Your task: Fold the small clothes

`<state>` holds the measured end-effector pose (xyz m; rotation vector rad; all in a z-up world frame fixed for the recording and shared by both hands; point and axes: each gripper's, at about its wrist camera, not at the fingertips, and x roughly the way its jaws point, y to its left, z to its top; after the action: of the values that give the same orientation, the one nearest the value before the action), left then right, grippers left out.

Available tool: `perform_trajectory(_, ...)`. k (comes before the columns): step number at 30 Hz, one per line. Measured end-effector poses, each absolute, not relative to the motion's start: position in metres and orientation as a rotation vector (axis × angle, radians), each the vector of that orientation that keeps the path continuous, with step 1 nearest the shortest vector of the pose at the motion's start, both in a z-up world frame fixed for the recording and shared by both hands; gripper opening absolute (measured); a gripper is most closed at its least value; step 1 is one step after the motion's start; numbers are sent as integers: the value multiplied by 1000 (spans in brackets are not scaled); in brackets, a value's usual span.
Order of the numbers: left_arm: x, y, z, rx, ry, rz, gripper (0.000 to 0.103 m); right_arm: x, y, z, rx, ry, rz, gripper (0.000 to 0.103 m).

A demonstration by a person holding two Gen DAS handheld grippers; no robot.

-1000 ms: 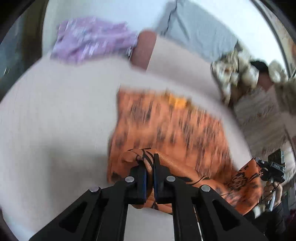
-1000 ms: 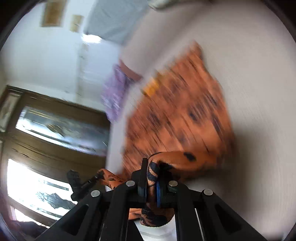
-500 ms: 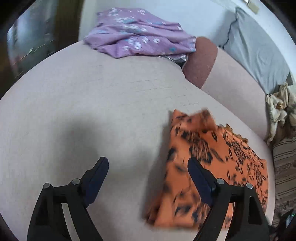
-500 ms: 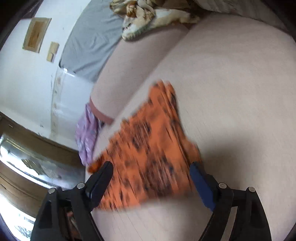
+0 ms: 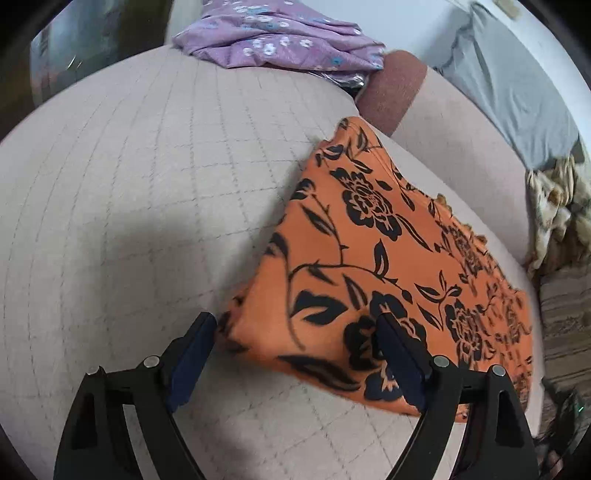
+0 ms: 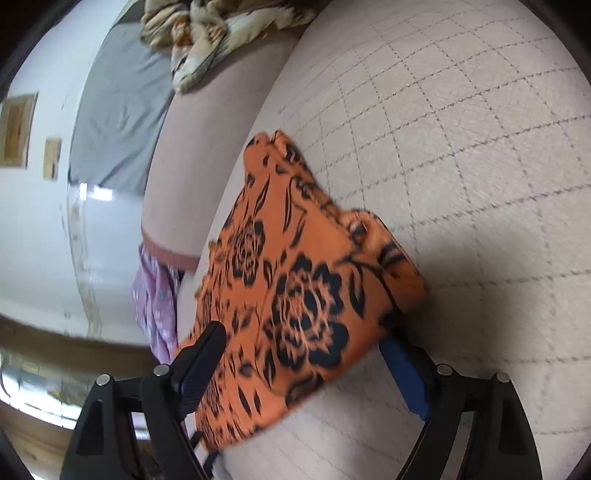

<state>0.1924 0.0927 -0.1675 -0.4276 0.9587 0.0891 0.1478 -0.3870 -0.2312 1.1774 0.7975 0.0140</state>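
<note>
An orange garment with a black flower print (image 5: 369, 258) lies folded flat on the beige quilted sofa seat (image 5: 147, 184). It also shows in the right wrist view (image 6: 295, 288). My left gripper (image 5: 297, 328) is open and empty, its jaws wide apart over the garment's near left corner. My right gripper (image 6: 306, 343) is open and empty, its jaws wide apart over the garment's near edge at the opposite end.
A purple flowered garment (image 5: 280, 40) lies at the far end of the seat, also visible in the right wrist view (image 6: 155, 302). A grey pillow (image 5: 517, 85) leans on the sofa back. A crumpled beige patterned cloth (image 6: 207, 33) lies at the other end.
One second ago both grippers were shut on the orange garment and carrying it. They have let go and opened, and the garment now lies folded on the seat.
</note>
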Motion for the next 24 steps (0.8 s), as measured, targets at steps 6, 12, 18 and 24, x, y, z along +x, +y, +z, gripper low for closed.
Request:
perform_trajectory(6,219,92,-170,-356,993,99,26,181,-389,-234,1161,803,-65,27)
perform_trajectory(12,228,92,-131,-367,934,31,17,198,-384,-211,1055,792,17,15)
perform_trajectory(18,197,85,-53,-348,793,-30,15,188,-376,-122,971,678,112,9)
perform_trajectory(24,120,91,-35,-299,751,-74,20,116,-373,-81,926,641,164,9)
